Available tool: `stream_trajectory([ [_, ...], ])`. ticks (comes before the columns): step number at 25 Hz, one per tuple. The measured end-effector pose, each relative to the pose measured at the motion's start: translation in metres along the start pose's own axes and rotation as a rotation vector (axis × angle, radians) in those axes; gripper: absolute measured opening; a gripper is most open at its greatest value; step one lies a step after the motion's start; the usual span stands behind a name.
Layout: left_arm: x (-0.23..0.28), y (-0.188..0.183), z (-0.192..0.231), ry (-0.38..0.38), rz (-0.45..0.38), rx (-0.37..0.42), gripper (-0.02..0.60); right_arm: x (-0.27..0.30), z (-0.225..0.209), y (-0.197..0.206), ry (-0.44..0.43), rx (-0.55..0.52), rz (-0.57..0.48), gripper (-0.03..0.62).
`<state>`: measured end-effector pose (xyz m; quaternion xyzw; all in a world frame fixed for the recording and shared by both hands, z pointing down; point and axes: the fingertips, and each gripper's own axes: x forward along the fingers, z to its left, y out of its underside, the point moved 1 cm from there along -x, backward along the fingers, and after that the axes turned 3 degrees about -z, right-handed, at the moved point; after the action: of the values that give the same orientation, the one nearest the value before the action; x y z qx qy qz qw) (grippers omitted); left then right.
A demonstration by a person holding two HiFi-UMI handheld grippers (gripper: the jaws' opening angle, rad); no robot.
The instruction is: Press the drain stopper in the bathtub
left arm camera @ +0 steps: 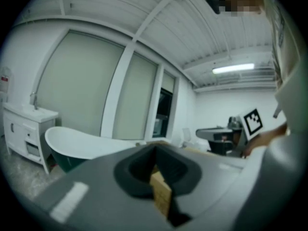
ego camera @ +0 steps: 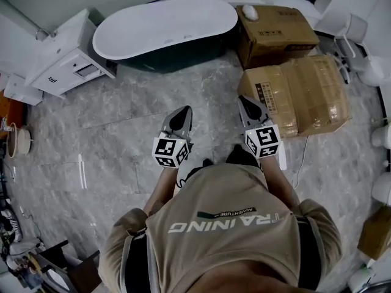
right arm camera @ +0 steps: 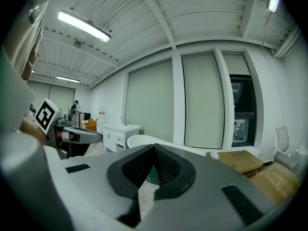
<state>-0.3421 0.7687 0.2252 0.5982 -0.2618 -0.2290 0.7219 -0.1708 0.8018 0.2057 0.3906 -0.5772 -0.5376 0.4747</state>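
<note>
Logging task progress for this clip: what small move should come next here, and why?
Probably a step forward toward the bathtub. The left gripper and the right gripper are both shut, empty and held close to the person's body, with a stretch of grey floor between them and the tub. The drain stopper is not visible from here, so closing in likely comes first.
</note>
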Motion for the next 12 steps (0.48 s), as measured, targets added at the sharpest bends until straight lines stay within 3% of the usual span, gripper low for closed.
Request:
stream_trajectory([
  [5, 0.049, 0.001, 0.009, 0.020, 0.023, 0.009, 0.002, 0.018, -0.049, 0.018, 0.067, 0.041, 0.030, 0.009],
  [12, 0.149, 0.000, 0.017, 0.008, 0.063, 0.002, 0.002, 0.075, -0.136, 0.033, 0.053, 0.098, 0.032, 0.009],
])
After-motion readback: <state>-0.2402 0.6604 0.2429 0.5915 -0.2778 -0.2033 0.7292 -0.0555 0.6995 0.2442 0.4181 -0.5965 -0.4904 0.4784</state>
